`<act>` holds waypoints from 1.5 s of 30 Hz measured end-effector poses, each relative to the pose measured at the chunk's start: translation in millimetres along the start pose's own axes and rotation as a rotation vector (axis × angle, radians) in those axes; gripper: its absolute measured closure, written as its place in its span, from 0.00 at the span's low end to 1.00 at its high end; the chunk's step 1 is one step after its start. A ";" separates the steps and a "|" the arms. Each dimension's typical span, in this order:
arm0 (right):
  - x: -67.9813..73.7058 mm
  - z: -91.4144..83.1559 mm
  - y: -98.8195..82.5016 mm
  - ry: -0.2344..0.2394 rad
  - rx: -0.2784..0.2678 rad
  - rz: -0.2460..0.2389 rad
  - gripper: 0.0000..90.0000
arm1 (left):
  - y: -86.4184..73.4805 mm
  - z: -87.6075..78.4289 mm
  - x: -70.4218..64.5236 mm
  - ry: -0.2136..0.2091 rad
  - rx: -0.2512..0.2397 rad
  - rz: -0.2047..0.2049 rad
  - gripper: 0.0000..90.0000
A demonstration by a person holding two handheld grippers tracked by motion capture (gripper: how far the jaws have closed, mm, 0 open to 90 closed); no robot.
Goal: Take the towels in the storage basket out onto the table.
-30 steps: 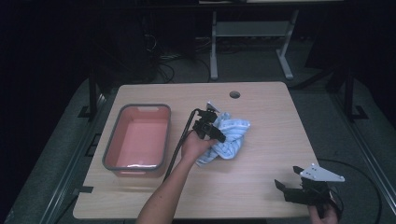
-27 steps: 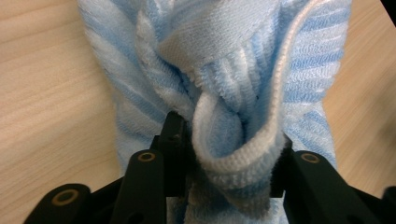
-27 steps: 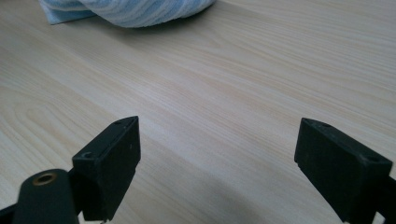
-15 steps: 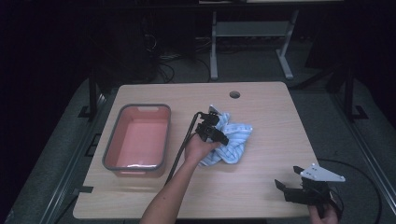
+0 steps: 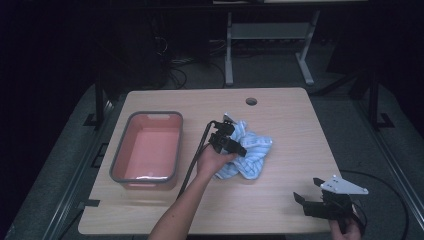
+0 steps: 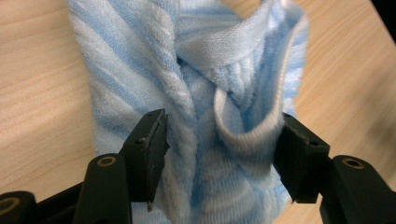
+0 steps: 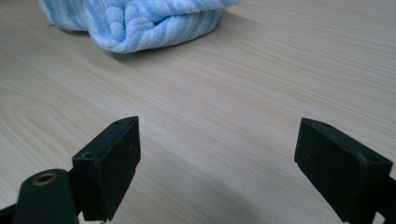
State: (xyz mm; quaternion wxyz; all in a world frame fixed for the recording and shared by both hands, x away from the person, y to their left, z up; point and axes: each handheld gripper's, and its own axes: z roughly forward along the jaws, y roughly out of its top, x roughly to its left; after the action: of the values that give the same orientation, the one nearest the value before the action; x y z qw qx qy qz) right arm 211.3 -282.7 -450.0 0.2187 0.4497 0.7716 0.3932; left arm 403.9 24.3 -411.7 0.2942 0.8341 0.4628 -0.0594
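A pale wood-grain worktop with rounded corners and a round cable hole near its far edge stands in a dark room, on grey flooring. Beyond the far edge are the legs and crossbar of a light metal stand and a tangle of cables on the floor. On the worktop's left part sits a pink rectangular tub with a grey rim. Near the middle lies a crumpled towel striped light blue and white. The left hand-held gripper is down on the towel's left side, its cable trailing back toward the near edge; in the left gripper view its jaws stand apart with bunched folds of the towel between them, pressing against both pads, though not squeezed tight. The right hand-held gripper rests low at the worktop's near right corner, well apart from the towel, its grey plate on top; in the right gripper view its jaws are wide apart over bare wood, with the towel lying farther off.
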 end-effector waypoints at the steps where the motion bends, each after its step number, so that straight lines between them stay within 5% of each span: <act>1: -0.4 0.0 0.5 -0.004 -0.001 -0.004 0.15 | -0.9 -1.8 0.4 0.002 -0.003 0.006 0.43; 15: -0.8 1.3 2.3 -0.004 0.001 0.003 0.15 | -10.2 -19.7 4.8 -0.009 -0.068 0.005 0.40; 45: -3.4 0.5 2.4 -0.015 0.004 0.005 0.15 | -42.9 -37.5 14.2 -0.039 -0.097 0.018 0.32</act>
State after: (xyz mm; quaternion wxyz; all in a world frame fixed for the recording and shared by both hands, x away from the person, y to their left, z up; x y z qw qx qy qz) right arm 214.5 -284.7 -448.4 0.2225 0.4550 0.7696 0.3889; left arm 370.7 72.4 -404.9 0.3437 0.8218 0.4517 -0.0506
